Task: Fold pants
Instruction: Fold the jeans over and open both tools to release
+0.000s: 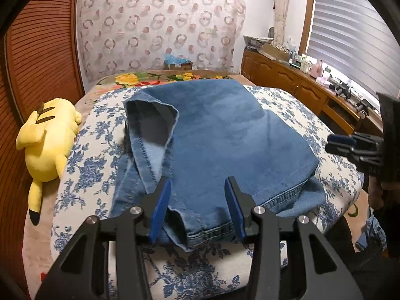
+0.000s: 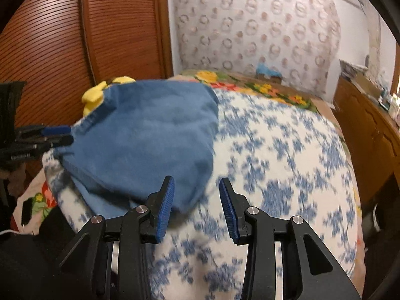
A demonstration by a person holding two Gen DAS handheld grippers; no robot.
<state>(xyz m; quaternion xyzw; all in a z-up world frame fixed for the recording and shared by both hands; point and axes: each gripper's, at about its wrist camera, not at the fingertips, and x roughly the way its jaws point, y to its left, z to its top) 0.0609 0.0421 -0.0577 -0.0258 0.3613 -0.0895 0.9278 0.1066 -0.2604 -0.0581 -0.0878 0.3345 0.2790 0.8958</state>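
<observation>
The blue jeans [image 1: 225, 130] lie folded in a thick stack on the blue-flowered cover [image 1: 95, 175]. One leg opening gapes at the stack's left side. My left gripper [image 1: 198, 182] stands open over the near hem, with the denim edge between its blue pads but not pinched. At the right edge of this view my right gripper [image 1: 330, 143] hovers beside the stack. In the blurred right wrist view, the right gripper [image 2: 196, 180] is open above the cover, just right of the jeans' [image 2: 140, 145] near corner, holding nothing. My left gripper [image 2: 70, 135] shows at the jeans' left edge.
A yellow plush toy [image 1: 50, 145] lies left of the jeans by a slatted wooden door [image 1: 42, 57]. A flowered blanket [image 1: 140, 78] covers the far end of the bed. A wooden dresser [image 1: 300, 85] with small items runs along the right under the window blind.
</observation>
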